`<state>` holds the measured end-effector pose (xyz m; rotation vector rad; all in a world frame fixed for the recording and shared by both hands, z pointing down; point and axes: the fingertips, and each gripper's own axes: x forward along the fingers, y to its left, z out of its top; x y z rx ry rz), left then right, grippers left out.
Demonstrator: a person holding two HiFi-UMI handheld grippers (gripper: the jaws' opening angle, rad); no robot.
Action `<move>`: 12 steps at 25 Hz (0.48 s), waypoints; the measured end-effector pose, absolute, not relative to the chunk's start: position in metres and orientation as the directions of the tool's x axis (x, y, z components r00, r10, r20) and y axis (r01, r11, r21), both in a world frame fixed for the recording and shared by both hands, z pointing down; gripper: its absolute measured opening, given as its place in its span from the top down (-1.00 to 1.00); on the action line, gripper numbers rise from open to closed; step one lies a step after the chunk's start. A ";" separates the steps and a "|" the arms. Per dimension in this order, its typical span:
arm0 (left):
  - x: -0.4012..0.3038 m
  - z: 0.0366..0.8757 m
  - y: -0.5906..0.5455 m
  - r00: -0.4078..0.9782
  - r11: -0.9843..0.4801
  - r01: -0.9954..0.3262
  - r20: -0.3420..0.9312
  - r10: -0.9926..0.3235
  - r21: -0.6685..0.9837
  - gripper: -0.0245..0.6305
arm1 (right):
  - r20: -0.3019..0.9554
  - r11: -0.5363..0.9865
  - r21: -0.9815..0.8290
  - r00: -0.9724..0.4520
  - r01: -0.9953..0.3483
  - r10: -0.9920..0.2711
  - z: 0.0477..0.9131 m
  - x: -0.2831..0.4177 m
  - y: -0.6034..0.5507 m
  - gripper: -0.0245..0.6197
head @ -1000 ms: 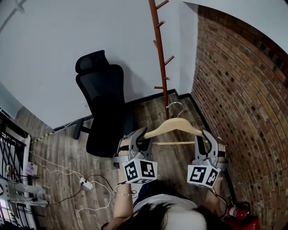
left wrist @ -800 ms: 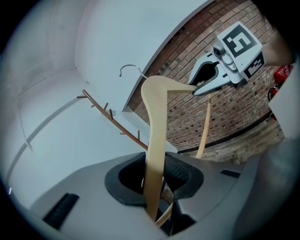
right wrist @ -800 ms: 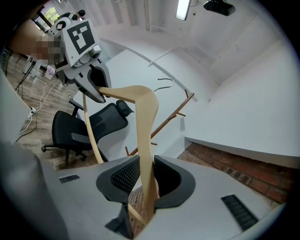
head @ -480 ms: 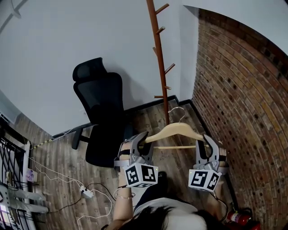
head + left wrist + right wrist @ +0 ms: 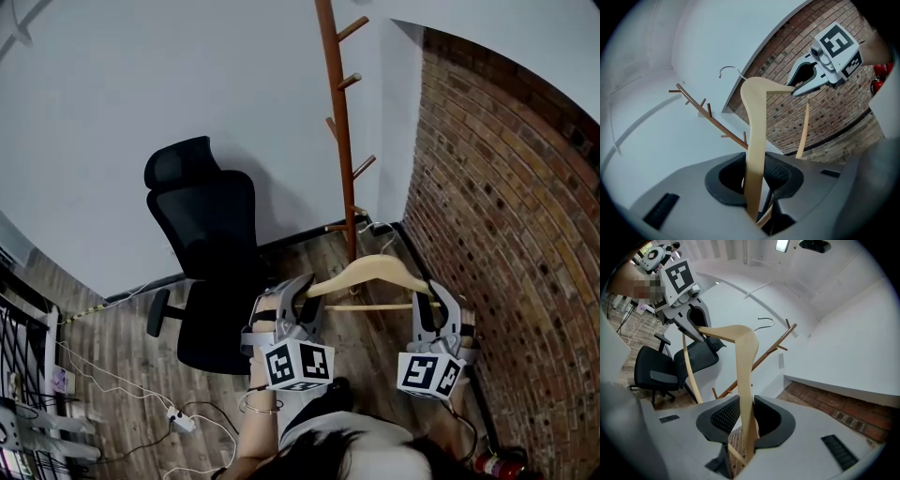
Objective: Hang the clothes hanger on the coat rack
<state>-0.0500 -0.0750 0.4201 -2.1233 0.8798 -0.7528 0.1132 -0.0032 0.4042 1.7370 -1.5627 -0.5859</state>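
Note:
A light wooden clothes hanger (image 5: 370, 273) with a metal hook (image 5: 383, 236) hangs level in front of me, one end in each gripper. My left gripper (image 5: 304, 289) is shut on its left arm and my right gripper (image 5: 431, 298) on its right arm. In the left gripper view the hanger (image 5: 754, 140) runs up from between the pads of my left gripper (image 5: 757, 187) to the right gripper (image 5: 806, 86). In the right gripper view the hanger (image 5: 743, 380) is pinched in my right gripper (image 5: 746, 425). The brown coat rack (image 5: 339, 122) with slanted pegs stands just beyond the hook, in the corner.
A black office chair (image 5: 211, 253) stands left of the rack, close to my left gripper. A brick wall (image 5: 506, 234) runs along the right. White cables and a power strip (image 5: 178, 422) lie on the wooden floor at the lower left.
Both grippers have carried the hanger forward toward the coat rack; the hook now sits close to the pole's base. The grip on both ends is unchanged.

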 end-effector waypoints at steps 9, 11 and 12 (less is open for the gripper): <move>-0.048 0.407 -0.134 0.631 -0.522 -0.342 0.221 -0.744 -0.782 0.62 | 0.112 -0.045 0.763 0.201 -0.644 -0.973 0.391 0.112 -0.057 0.59; -0.049 0.406 -0.144 0.637 -0.522 -0.339 0.217 -0.740 -0.783 0.62 | 0.110 -0.052 0.764 0.209 -0.643 -0.972 0.389 0.110 -0.065 0.59; -0.049 0.405 -0.148 0.640 -0.522 -0.339 0.214 -0.738 -0.783 0.62 | 0.109 -0.055 0.764 0.213 -0.642 -0.971 0.388 0.110 -0.069 0.59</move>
